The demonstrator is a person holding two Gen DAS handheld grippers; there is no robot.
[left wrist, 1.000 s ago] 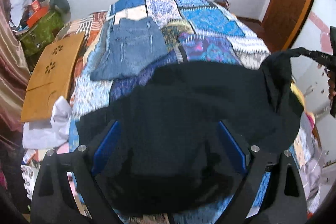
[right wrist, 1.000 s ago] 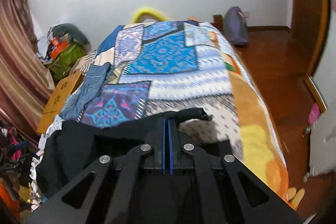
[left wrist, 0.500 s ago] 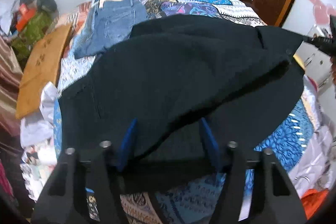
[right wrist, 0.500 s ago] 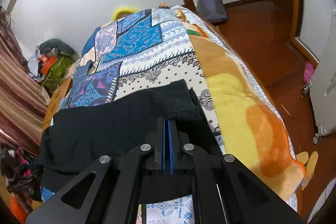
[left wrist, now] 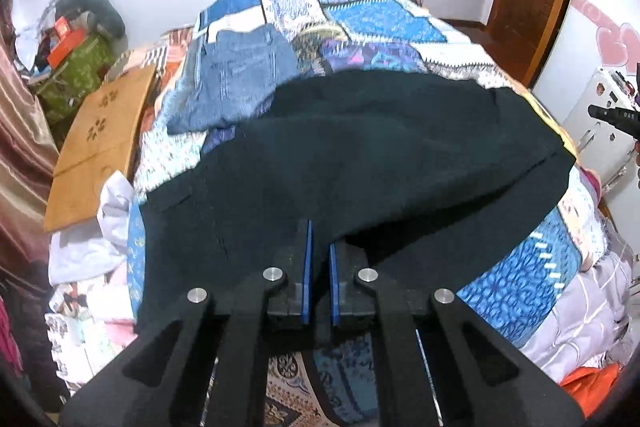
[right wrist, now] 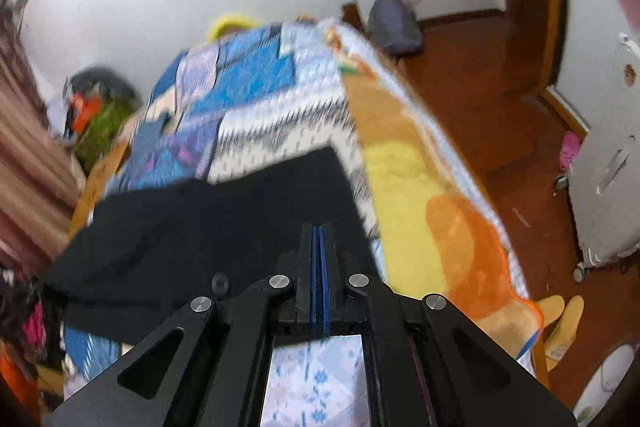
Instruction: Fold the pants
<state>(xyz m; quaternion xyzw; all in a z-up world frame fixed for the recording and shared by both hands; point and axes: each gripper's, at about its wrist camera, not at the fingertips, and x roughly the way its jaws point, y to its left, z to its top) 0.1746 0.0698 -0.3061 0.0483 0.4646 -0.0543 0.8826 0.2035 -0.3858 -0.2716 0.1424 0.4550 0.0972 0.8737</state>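
Black pants (left wrist: 380, 155) lie folded across the near end of a patchwork bed; they also show in the right wrist view (right wrist: 224, 223). My left gripper (left wrist: 319, 247) is at their near edge, its blue pads nearly together with black cloth running between them. My right gripper (right wrist: 320, 231) is at the pants' right near corner, its pads pressed together with cloth under them. The right gripper's tip (left wrist: 612, 115) shows at the far right of the left wrist view.
Folded blue jeans (left wrist: 236, 75) lie farther up the bed (left wrist: 380, 19). A wooden board (left wrist: 100, 143) and white cloth (left wrist: 96, 239) sit off the bed's left side. A white cabinet (right wrist: 608, 187) and wooden floor (right wrist: 500, 115) are to the right.
The left jaws have closed from wide open onto the pants' near edge. The lifted upper layer has dropped flat on the bed. The right gripper has stayed shut and moved.
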